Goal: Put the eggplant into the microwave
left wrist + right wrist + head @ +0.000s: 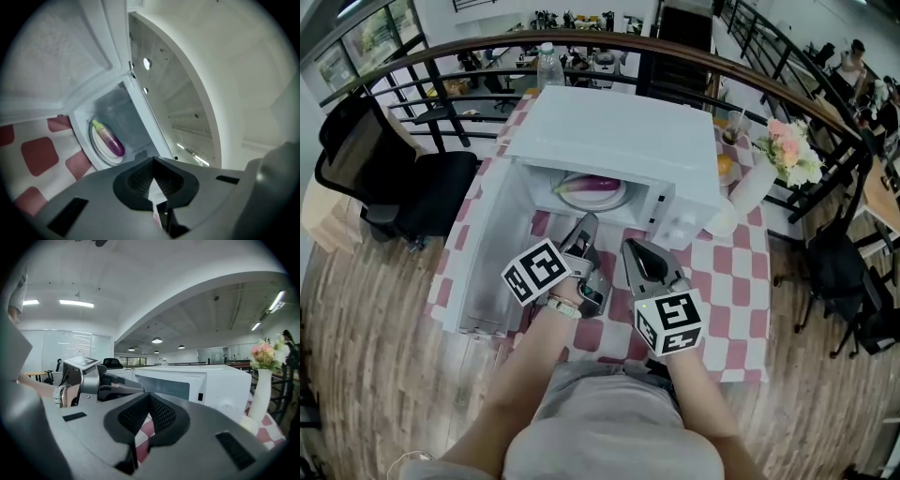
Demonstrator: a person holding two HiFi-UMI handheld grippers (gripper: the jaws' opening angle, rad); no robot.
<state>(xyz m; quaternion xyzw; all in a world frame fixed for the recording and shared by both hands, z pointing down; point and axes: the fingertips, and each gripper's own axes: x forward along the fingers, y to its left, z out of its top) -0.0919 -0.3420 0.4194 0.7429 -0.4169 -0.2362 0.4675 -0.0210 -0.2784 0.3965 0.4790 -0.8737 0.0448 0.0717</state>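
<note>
The purple eggplant (595,185) lies on the white plate (614,198) inside the white microwave (628,141), whose door (492,248) hangs open to the left. In the left gripper view the eggplant (110,141) rests on the plate (96,151), apart from my jaws. My left gripper (585,228) is shut and empty, just in front of the cavity opening. My right gripper (634,249) is beside it, also shut with nothing held. In the right gripper view my right gripper (149,417) points past the left gripper (96,380) at the microwave's front (197,385).
The microwave stands on a red-and-white checkered tablecloth (727,281). A vase of flowers (787,150) and a fallen white cup (750,187) are at its right, a water bottle (548,64) behind it. A black chair (394,178) stands left; a curved railing runs behind.
</note>
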